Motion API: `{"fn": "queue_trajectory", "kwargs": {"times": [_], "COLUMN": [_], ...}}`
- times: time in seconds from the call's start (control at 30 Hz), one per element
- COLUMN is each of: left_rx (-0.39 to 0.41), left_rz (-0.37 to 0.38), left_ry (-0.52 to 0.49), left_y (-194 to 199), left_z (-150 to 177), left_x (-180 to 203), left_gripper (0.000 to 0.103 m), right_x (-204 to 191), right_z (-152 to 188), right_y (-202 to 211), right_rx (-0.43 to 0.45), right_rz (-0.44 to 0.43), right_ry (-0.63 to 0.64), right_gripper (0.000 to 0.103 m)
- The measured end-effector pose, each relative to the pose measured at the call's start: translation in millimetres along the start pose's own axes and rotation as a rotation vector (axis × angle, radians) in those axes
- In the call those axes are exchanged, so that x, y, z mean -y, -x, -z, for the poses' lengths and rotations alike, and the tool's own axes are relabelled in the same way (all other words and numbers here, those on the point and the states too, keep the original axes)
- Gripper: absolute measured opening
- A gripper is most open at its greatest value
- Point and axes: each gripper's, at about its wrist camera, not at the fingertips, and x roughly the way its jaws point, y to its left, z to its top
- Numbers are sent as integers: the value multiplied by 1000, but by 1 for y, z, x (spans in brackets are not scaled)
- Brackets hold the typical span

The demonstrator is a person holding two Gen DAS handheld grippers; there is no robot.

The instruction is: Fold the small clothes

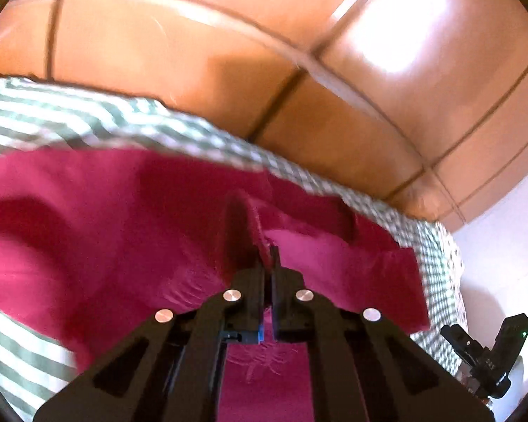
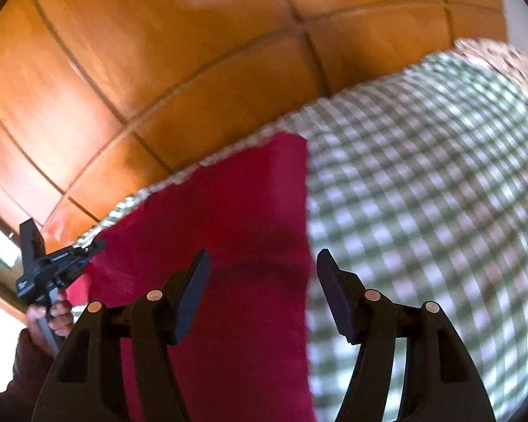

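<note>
lettering on left hand-held gripper (image 2: 96, 244) body blurred, unreadable.

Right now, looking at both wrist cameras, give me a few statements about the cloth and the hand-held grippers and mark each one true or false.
1. The left hand-held gripper is shut on the red cloth. True.
2. The right hand-held gripper is clamped on the cloth. False: its jaws stand open, with nothing pinched.
3. The cloth lies on a green checked cover. True.
4. The floor is grey carpet. False: it is orange-brown tile.
</note>
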Motion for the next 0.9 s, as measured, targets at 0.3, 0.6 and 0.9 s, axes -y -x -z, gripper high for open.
{"fn": "queue_trajectory", "kwargs": {"times": [0.3,0.6,0.9], "left_rx": [-98,71,196], "left_rz": [-244,-198,-260], "left_ry": [-84,46,399], "left_y": [-34,31,139], "left_z": [18,36,72], "left_x": [-21,-53,-197], "left_gripper": [6,53,52], "right_x": [-30,-57,-102], "right_z": [5,23,83], "right_y": [-108,-99,-66], "right_rx": [-127,-38,-46], "right_rz": [184,330,244], "right_ry": [161,307,405], "right_gripper": [62,76,86]}}
